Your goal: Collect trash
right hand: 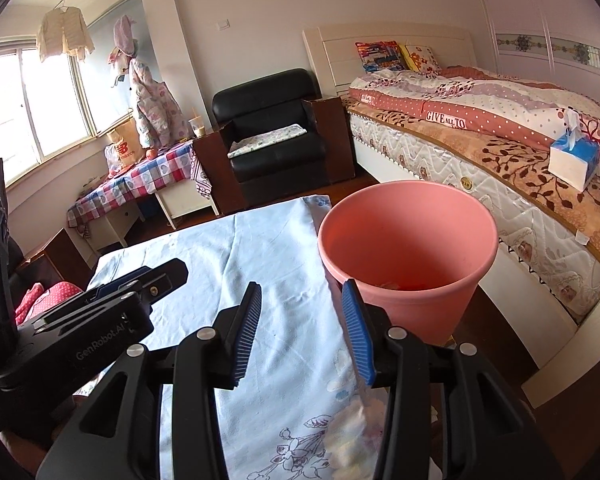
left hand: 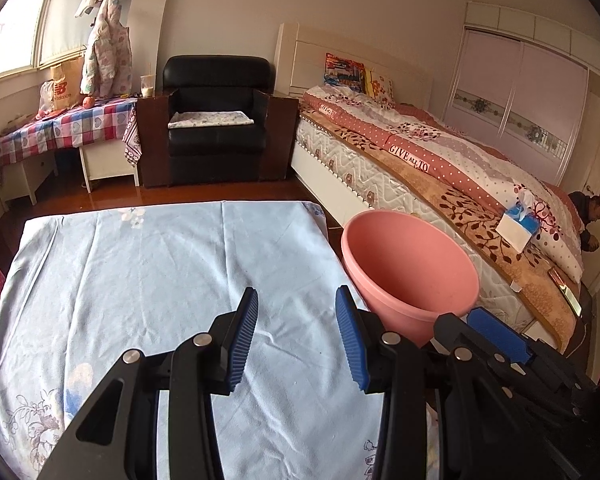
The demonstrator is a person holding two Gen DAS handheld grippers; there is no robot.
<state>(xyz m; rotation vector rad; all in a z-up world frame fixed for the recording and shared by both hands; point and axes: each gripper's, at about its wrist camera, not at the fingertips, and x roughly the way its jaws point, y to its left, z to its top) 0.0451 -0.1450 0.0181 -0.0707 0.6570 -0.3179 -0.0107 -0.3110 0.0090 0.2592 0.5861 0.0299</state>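
A: Bedroom, daylight. A table under a pale blue floral cloth fills the foreground, its far edge square to a black armchair, with a strip of dark wood floor between them. What lies off the table's right edge?

B: A pink bucket stands upright just beside that edge, mouth up, its long axis vertical, in the gap between the table and the bed. Little open floor shows either side of it.

A: Anything inside?

B: From the right wrist view, a few small pale scraps lie at the bottom; what they are cannot be told. The left wrist view shows only the bare pink inner wall.

A: And the tongs?

B: The left gripper hangs over the cloth, blue pads apart, nothing between them. The right gripper sits over the cloth's right edge near the bucket, its pads likewise parted and empty. Each is seen from the side in the other's camera.

A: On the bed?

B: A blue-and-white tissue box on the patterned blanket, well apart from the bucket.
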